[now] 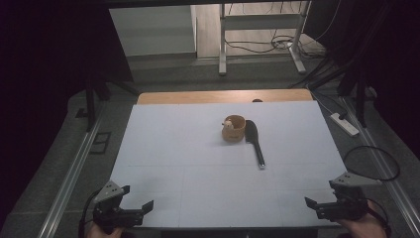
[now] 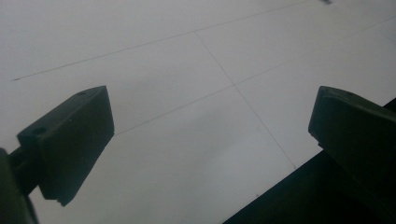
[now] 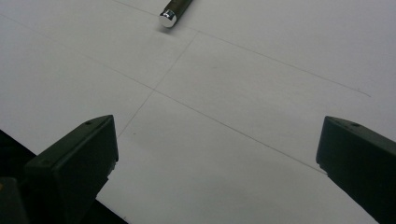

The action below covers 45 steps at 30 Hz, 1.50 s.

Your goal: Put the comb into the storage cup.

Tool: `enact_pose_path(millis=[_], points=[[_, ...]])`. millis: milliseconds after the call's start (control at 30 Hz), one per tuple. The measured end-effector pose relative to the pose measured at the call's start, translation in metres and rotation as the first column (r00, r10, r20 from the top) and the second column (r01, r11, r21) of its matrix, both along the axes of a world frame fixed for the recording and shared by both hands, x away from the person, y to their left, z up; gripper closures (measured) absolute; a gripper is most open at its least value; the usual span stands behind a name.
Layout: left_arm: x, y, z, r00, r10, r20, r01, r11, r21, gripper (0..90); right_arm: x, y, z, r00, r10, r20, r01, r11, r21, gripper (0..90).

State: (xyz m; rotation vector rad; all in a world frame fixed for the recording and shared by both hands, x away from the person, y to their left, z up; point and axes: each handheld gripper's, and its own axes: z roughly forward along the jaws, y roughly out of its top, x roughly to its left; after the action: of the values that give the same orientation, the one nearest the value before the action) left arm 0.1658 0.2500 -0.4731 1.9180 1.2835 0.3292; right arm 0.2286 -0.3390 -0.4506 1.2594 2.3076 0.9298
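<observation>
both grippers, left and right, waited with jaws apart and empty at the table's near edge; nothing was begun, the black spatula lying mid-table, touching a wooden cup.

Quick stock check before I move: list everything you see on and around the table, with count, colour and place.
wooden cup: 1, tan, table centre, small pale object inside it
spatula: 1, black with a shiny handle end, lying just right of the cup
table: 1, white top with thin seam lines, wood strip along the far edge
power strip: 1, white, on the floor right of the table
desk frame: 1, light grey legs, on the floor beyond the table, cables under it
left gripper: 1, black, near left corner, jaws apart
right gripper: 1, black, near right corner, jaws apart
</observation>
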Motion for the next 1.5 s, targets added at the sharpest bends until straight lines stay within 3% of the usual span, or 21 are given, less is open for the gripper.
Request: enact_pose_path(millis=[233,300,333,767,1000,1100,1133,1500], points=[[0.0,0.001,0.0,1.0,0.002,-0.004,-0.002,1.0,-0.001,0.9,0.003,0.001,0.002,0.9999,0.014,-0.005,-0.014,1.0,0.004,0.0],[0.0,0.001,0.0,1.0,0.003,-0.004,-0.003,1.0,-0.002,1.0,0.004,0.001,0.002,0.9999,0.017,-0.003,-0.017,1.0,0.012,0.0],[0.0,0.001,0.0,1.0,0.003,-0.003,-0.003,1.0,-0.001,0.9,0.005,0.002,0.003,0.9988,0.046,-0.014,-0.046,0.998,0.039,0.0],[-0.001,0.001,0.0,1.0,0.003,-0.004,-0.003,1.0,-0.006,1.0,0.014,0.009,0.007,0.9983,0.056,0.013,-0.057,0.998,0.035,0.0],[-0.001,0.002,0.0,1.0,0.003,-0.002,-0.003,1.0,-0.009,1.0,0.018,0.014,0.005,0.9975,0.069,-0.011,-0.069,0.998,0.011,0.0],[-0.001,0.002,0.0,1.0,0.003,-0.002,-0.003,1.0,-0.009,1.1,0.02,0.016,0.006,0.9959,0.087,-0.024,-0.086,0.995,0.04,0.0],[-0.001,0.002,0.0,1.0,0.003,-0.003,-0.003,0.9999,-0.01,1.1,0.022,0.017,0.007,0.9958,0.089,-0.021,-0.087,0.994,0.07,0.0],[-0.001,0.003,-0.001,1.0,0.007,-0.004,-0.007,0.9998,-0.019,1.1,0.03,0.023,0.007,0.9958,0.09,-0.017,-0.089,0.995,0.049,0.0]])
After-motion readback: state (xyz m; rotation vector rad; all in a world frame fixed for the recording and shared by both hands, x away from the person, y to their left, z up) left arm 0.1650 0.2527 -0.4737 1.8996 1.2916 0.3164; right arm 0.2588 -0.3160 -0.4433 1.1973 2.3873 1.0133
